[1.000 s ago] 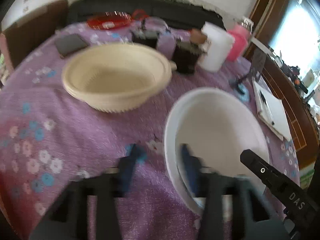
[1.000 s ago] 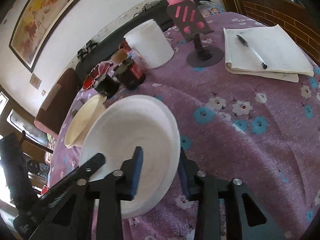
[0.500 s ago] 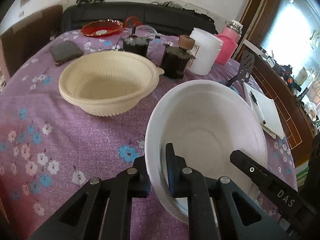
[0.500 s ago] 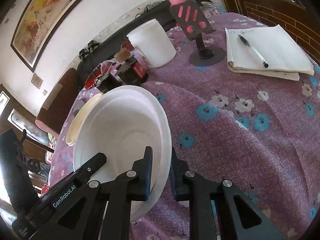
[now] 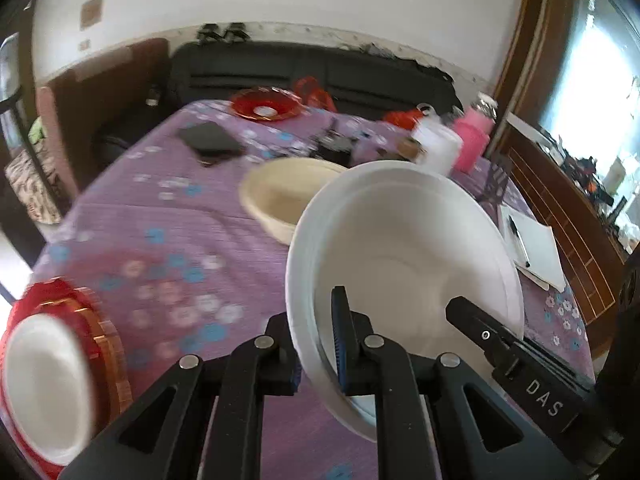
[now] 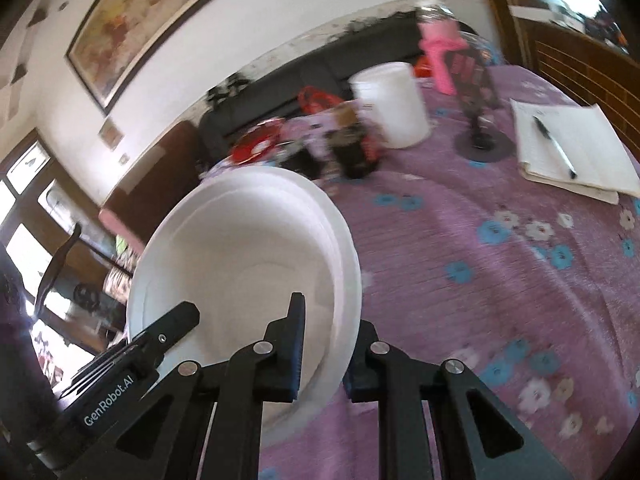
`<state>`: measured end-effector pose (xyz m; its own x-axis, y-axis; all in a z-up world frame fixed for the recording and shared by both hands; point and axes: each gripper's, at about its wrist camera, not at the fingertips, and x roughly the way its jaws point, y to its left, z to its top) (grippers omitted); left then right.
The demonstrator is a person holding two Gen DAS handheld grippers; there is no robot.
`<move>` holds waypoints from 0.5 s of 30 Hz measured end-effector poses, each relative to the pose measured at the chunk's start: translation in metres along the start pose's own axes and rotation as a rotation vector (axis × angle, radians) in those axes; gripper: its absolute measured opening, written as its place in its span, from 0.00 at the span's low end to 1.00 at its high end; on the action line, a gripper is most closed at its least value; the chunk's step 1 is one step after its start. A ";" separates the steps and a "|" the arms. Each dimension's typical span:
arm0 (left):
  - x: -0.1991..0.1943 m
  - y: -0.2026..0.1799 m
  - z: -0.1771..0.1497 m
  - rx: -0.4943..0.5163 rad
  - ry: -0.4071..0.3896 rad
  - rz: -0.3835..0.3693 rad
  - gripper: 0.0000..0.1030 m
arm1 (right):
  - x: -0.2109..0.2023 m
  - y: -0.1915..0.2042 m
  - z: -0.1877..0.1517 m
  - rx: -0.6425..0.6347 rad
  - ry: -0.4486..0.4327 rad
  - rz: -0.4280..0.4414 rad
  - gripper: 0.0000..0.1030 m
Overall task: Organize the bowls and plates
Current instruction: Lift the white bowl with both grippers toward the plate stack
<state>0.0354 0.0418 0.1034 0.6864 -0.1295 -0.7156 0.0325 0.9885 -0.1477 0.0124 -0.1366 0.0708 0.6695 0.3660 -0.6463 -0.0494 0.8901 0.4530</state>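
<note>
A white bowl point(image 5: 400, 248), its rim layered like a nested stack, hangs tilted above the purple flowered tablecloth point(image 5: 168, 232). My left gripper point(image 5: 316, 344) is shut on its left rim, one pad inside and one outside. My right gripper point(image 6: 324, 344) is shut on the opposite rim of the same white bowl point(image 6: 240, 252). Each gripper's finger shows in the other's view, the right gripper point(image 5: 500, 352) and the left gripper point(image 6: 160, 340). A cream bowl point(image 5: 280, 196) sits on the table behind, partly hidden. At the lower left a red plate point(image 5: 112, 364) carries a white dish point(image 5: 44, 380).
At the far side stand dark jars point(image 6: 356, 148), a white container point(image 6: 394, 104), a pink bottle point(image 6: 438, 52) and a phone stand point(image 6: 480, 120). A notebook with a pen point(image 6: 572, 152) lies at the right. A dark phone point(image 5: 212, 142) and another red plate point(image 5: 266, 106) lie far left.
Both grippers closed on the white bowl's rim and lifted it off the table, tilting it. The views rose, and the red plate with the white dish came into sight at the lower left.
</note>
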 end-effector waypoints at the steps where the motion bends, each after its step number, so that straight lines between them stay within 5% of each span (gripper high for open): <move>1: -0.010 0.012 -0.002 -0.017 -0.010 0.013 0.12 | -0.002 0.009 -0.003 -0.015 0.003 0.006 0.16; 15: -0.094 0.169 -0.048 -0.250 -0.063 0.168 0.12 | 0.019 0.171 -0.074 -0.292 0.140 0.112 0.17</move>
<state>-0.0582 0.2176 0.1133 0.7109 0.0466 -0.7017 -0.2597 0.9447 -0.2004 -0.0381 0.0426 0.0909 0.5404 0.4818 -0.6898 -0.3407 0.8749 0.3442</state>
